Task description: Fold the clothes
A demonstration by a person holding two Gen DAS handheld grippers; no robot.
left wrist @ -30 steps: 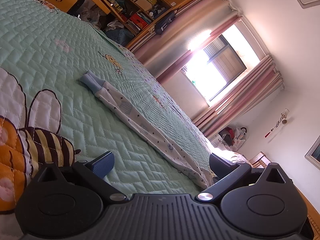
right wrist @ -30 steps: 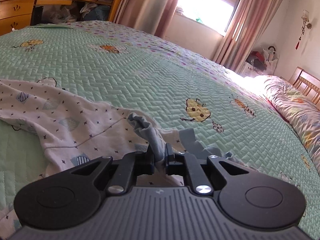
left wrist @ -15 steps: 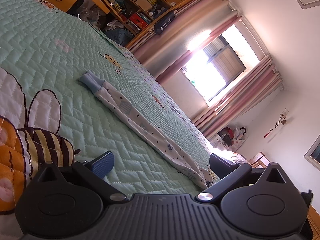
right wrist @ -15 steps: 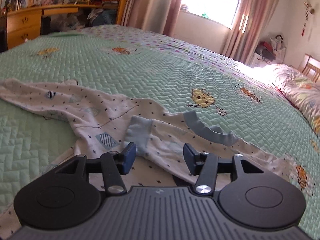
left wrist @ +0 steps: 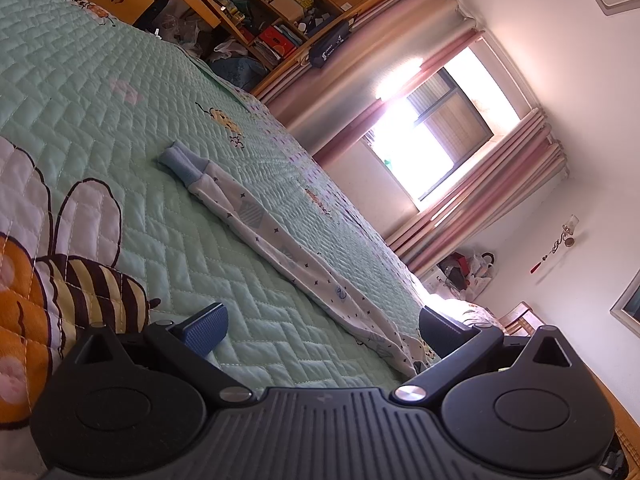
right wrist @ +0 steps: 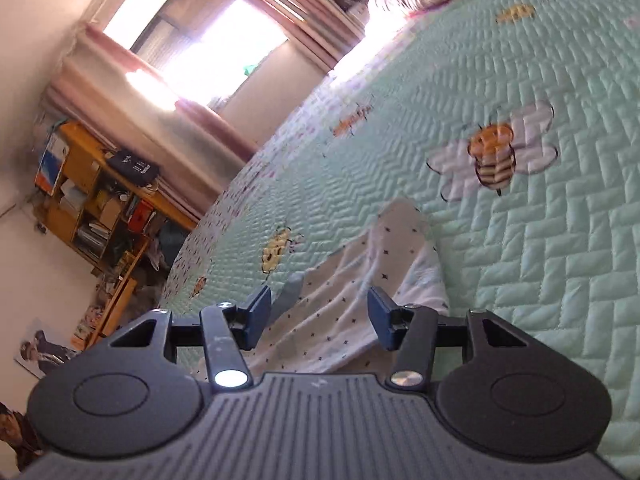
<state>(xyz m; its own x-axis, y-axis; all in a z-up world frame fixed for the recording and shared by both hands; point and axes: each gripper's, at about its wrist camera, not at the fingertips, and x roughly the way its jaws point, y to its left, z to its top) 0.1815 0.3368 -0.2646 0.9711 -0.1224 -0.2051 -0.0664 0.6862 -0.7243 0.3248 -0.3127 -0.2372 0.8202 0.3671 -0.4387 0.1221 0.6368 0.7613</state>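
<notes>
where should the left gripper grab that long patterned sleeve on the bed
Probably the blue cuff at the far end of the sleeve. It is thick, bunched and raised off the quilt. Come along the sleeve's line, jaws straddling the cuff's narrow width.

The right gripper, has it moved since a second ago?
Yes. The right gripper let go of the garment and rolled sideways: the window, level and upright before, now tilts across the upper left.
</notes>
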